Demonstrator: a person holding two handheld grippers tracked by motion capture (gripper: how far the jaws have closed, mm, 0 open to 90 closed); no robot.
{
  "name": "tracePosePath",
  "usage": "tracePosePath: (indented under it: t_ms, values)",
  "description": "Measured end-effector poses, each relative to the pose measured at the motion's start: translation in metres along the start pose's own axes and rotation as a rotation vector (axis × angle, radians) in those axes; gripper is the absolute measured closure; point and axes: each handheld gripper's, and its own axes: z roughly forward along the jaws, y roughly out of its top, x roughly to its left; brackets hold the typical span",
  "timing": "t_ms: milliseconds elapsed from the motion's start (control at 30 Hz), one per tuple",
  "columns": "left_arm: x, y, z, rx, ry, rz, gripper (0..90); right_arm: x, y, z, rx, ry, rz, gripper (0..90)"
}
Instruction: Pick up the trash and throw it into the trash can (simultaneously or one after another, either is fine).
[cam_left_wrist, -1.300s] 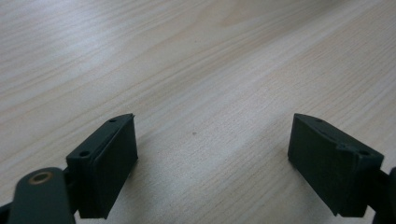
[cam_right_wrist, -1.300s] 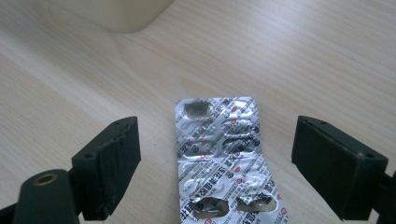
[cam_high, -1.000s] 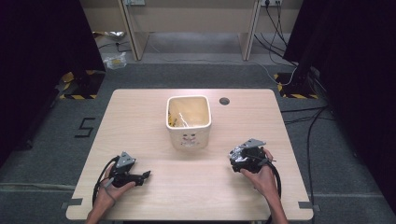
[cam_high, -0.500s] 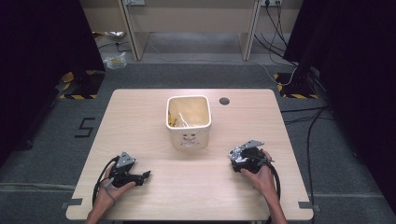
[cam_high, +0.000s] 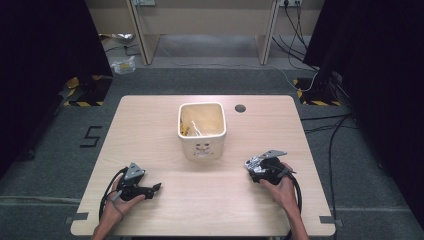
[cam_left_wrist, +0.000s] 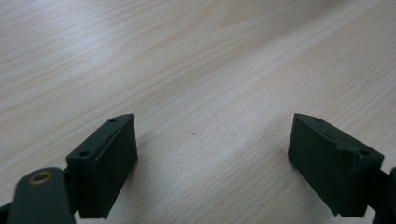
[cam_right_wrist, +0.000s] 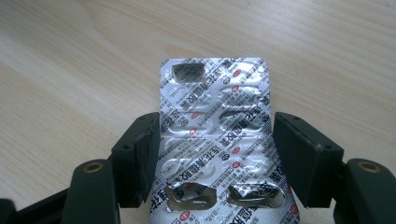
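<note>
A silver foil blister pack (cam_right_wrist: 215, 93) with red and black print lies flat on the wooden table (cam_high: 150, 125); two of its near pockets are torn open. My right gripper (cam_right_wrist: 215, 154) straddles it. Its jaws have just been closing, and the pads now meet the pack's two long edges. In the high view the right gripper (cam_high: 252, 167) sits at the table's front right, held by a hand. My left gripper (cam_left_wrist: 212, 158) rests open over bare wood with nothing between its jaws. From above, the left gripper (cam_high: 156, 187) is at the front left.
A cream square bin (cam_high: 201, 131) with a face printed on its front stands mid-table, with yellowish bits inside. A round cable hole (cam_high: 240, 108) lies behind it to the right. Cables trail from both grippers towards the front edge.
The right gripper has tipped and settled slightly at the front right. The left hand and the bin have kept still.
</note>
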Motion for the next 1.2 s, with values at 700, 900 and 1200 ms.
tracePosePath:
  t_ms: [700, 900, 1200]
  values:
    - [0.0, 0.0, 0.0, -0.001, 0.001, -0.001, 14.6, 0.007, 0.014, -0.026, -0.106, -0.02, -0.016, 34.3]
    - [0.0, 0.0, 0.0, 0.0, 0.0, 0.0, 14.6, 0.012, 0.021, -0.039, -0.148, -0.017, -0.035, 34.3]
    - [0.0, 0.0, 0.0, -0.001, 0.0, 0.0, 14.6, 0.016, 0.033, -0.052, -0.178, -0.007, -0.06, 34.3]
